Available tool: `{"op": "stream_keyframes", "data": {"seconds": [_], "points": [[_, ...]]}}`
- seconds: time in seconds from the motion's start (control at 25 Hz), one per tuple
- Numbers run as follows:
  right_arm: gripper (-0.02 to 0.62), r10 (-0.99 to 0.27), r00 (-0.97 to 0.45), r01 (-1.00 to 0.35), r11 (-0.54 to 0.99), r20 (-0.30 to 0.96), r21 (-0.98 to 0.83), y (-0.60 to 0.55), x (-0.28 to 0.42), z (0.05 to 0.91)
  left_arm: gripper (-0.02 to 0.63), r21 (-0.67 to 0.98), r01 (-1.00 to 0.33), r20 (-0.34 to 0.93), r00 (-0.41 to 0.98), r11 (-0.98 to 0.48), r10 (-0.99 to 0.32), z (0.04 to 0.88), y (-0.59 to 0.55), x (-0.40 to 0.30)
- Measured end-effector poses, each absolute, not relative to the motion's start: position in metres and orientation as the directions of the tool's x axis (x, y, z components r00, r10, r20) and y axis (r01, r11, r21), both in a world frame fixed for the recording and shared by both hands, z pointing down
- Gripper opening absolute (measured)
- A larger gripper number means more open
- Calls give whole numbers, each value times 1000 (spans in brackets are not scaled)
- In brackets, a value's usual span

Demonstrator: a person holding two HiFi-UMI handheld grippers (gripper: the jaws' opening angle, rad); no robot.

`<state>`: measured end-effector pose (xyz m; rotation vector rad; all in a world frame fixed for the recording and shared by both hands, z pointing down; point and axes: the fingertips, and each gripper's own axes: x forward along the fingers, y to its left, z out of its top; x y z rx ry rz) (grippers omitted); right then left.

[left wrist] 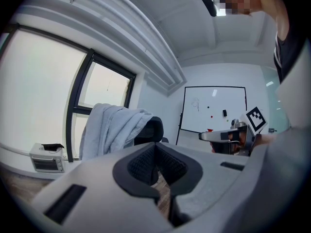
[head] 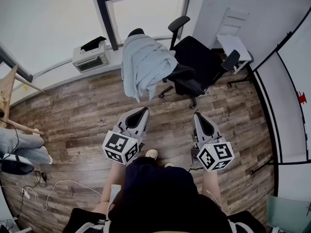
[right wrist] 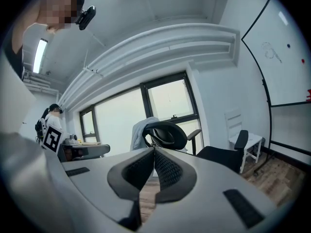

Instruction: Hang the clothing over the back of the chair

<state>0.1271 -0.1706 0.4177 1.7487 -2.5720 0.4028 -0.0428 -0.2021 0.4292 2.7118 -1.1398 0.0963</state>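
Tongs-wise: left gripper (head: 143, 111) and right gripper (head: 198, 115) both pinched fully shut on nothing, hanging back at 6 o'clock, probably since nothing left to carry with the light blue clothing (head: 143, 64) already draped over the back of the chair (head: 199, 57) at 12 o'clock.

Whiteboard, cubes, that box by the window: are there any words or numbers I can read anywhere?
No word, number or brand can be read in any view.
On the whiteboard: a faint scribble and a few dots, too small to read.
On the cubes of the left gripper and right gripper: black-and-white square patterns, no letters.
On the grey box by the window: no label can be made out.
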Motion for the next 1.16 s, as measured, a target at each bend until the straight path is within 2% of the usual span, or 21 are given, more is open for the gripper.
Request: {"op": "stream_keyframes", "data": {"seconds": [0.24,1.16], "points": [[28,-897,-408,-909,382,169,-166,-168,121,419,9,153,-717,137,697,-680,-704,429,-200,-42],[28,-893,-412,-906,381,179,-184,-164,118,422,9,147,-718,144,696,-680,-704,429,-193,-44]]}}
